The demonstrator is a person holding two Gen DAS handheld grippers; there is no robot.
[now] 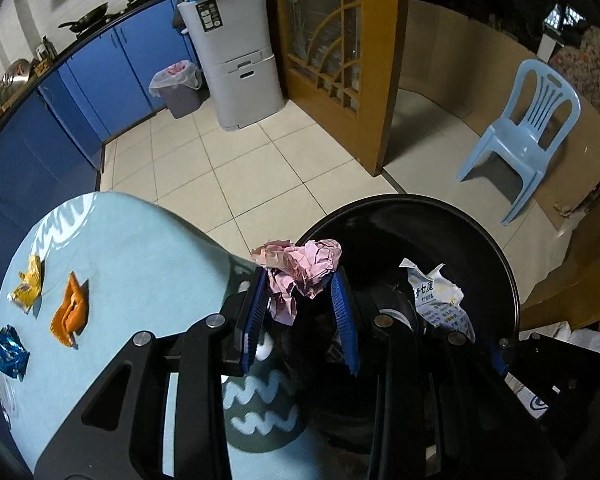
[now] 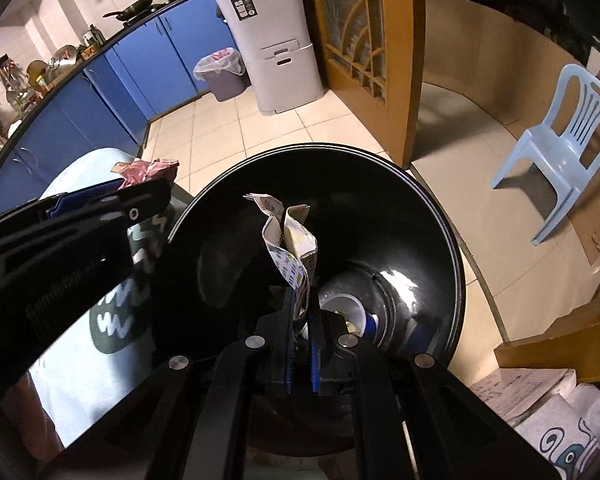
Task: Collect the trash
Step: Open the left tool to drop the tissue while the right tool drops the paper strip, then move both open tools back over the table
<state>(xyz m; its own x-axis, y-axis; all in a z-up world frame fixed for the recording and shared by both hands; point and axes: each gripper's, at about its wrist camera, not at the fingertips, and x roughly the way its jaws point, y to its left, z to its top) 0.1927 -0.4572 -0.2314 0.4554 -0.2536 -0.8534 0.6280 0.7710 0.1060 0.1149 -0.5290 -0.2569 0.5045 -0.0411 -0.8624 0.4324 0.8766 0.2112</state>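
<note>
My left gripper (image 1: 300,280) is shut on a crumpled pink paper (image 1: 300,268), held just over the near rim of a black round bin (image 1: 480,232). My right gripper (image 2: 302,300) is shut on a white and yellow printed wrapper (image 2: 290,236) above the open mouth of the bin (image 2: 440,216). A white cup and a blue can (image 2: 374,322) lie at the bin's bottom. On the light blue tablecloth (image 1: 140,264) to the left lie a yellow wrapper (image 1: 28,284), an orange wrapper (image 1: 70,312) and a blue foil wrapper (image 1: 10,352).
A blue plastic chair (image 1: 528,128) stands on the tiled floor at the right. A grey lined waste bin (image 1: 176,88) and a grey cabinet (image 1: 236,60) stand by the blue kitchen cupboards (image 1: 100,72). A wooden glazed door (image 1: 332,60) is behind the bin.
</note>
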